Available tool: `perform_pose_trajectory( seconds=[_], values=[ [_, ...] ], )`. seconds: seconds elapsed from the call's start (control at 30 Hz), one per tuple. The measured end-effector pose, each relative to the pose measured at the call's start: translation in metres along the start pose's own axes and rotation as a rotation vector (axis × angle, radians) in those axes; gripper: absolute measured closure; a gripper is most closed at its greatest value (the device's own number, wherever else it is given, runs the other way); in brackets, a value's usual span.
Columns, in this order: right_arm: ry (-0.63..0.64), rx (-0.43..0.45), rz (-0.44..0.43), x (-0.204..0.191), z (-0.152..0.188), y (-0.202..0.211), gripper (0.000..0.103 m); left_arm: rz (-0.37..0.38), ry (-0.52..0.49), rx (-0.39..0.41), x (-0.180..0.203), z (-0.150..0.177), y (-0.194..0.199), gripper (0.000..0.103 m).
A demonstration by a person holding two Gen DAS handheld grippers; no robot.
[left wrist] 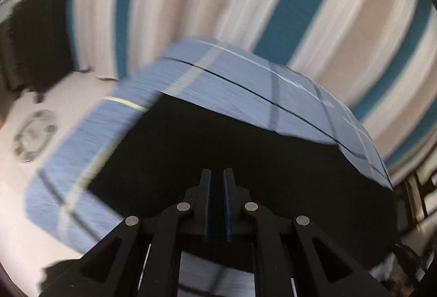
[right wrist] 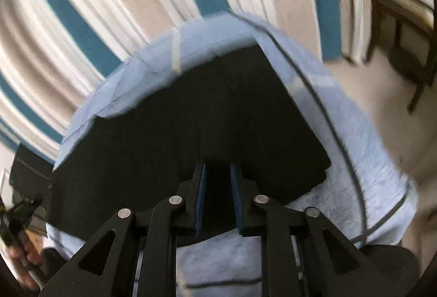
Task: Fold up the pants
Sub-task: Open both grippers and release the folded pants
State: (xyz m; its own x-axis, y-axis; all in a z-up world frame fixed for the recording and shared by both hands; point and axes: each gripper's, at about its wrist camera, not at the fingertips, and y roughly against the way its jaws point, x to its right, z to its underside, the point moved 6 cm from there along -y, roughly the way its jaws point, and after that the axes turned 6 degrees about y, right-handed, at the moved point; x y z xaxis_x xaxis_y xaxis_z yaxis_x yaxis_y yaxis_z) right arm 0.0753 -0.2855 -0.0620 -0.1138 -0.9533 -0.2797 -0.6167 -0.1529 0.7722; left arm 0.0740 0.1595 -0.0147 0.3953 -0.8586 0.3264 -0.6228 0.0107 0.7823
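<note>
While both claws point down at the table, the black pants (left wrist: 245, 149) lie flat on a light blue blanket (left wrist: 232, 70), already folded into a neat dark block.

From the left wrist view, the left claw (left wrist: 217, 176) hangs over the near part of the pants. Its two fingers stand a little apart, with a thin gap, and nothing is pinched between them.

From the right wrist view, the right claw (right wrist: 217, 171) hangs over the near edge of the pants (right wrist: 191, 119). Its fingers are also a little apart and hold nothing.

Past the blanket (right wrist: 355, 160), at the far side, lies a striped cloth (right wrist: 109, 10) in blue, white and tan. A dark chair (right wrist: 396, 23) stands far right.
</note>
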Motion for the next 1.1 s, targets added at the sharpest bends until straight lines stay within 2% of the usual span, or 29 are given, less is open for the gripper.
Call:
perform_pose_trajectory(
  seconds=[0.07, 0.13, 0.2, 0.37, 0.5, 0.6, 0.7, 0.83, 0.9, 0.97, 1.03, 1.1],
  values=[
    [-0.018, 0.026, 0.001, 0.0, -0.005, 0.007, 0.088, 0.016, -0.034, -0.03, 0.014, 0.007, -0.009, 0.092],
    [0.052, 0.077, 0.038, -0.012, -0.016, 0.017, 0.088, 0.035, -0.071, -0.042, 0.024, 0.01, -0.014, 0.092],
    [0.1, 0.094, 0.009, -0.023, -0.03, 0.016, 0.088, 0.037, -0.104, -0.041, 0.033, 0.009, -0.019, 0.092],
    [0.135, 0.11, 0.005, -0.032, -0.065, -0.01, 0.088, 0.07, -0.145, -0.039, 0.057, -0.003, -0.035, 0.092],
    [0.112, 0.09, 0.035, -0.016, -0.085, -0.036, 0.088, 0.075, -0.172, -0.026, 0.067, -0.015, -0.051, 0.092],
    [0.064, 0.055, 0.017, -0.005, -0.086, -0.052, 0.088, 0.051, -0.181, -0.022, 0.065, -0.02, -0.065, 0.08],
    [0.09, 0.082, 0.026, -0.006, -0.086, -0.052, 0.088, 0.017, -0.156, -0.048, 0.052, -0.019, -0.085, 0.08],
    [0.091, 0.072, 0.024, -0.008, -0.089, -0.049, 0.088, 0.041, -0.144, -0.037, 0.05, -0.02, -0.084, 0.08],
    [0.111, 0.093, 0.022, -0.015, -0.09, -0.036, 0.082, 0.031, -0.133, -0.034, 0.047, -0.023, -0.077, 0.079],
    [0.138, 0.123, 0.003, -0.023, -0.086, -0.023, 0.066, 0.023, -0.127, -0.01, 0.041, -0.023, -0.064, 0.079],
    [0.177, 0.127, -0.03, -0.036, -0.072, -0.012, 0.061, 0.01, -0.117, 0.015, 0.031, -0.022, -0.05, 0.079],
    [0.221, 0.103, -0.048, -0.048, -0.056, -0.008, 0.061, 0.006, -0.096, 0.024, 0.02, -0.018, -0.039, 0.079]
  ],
)
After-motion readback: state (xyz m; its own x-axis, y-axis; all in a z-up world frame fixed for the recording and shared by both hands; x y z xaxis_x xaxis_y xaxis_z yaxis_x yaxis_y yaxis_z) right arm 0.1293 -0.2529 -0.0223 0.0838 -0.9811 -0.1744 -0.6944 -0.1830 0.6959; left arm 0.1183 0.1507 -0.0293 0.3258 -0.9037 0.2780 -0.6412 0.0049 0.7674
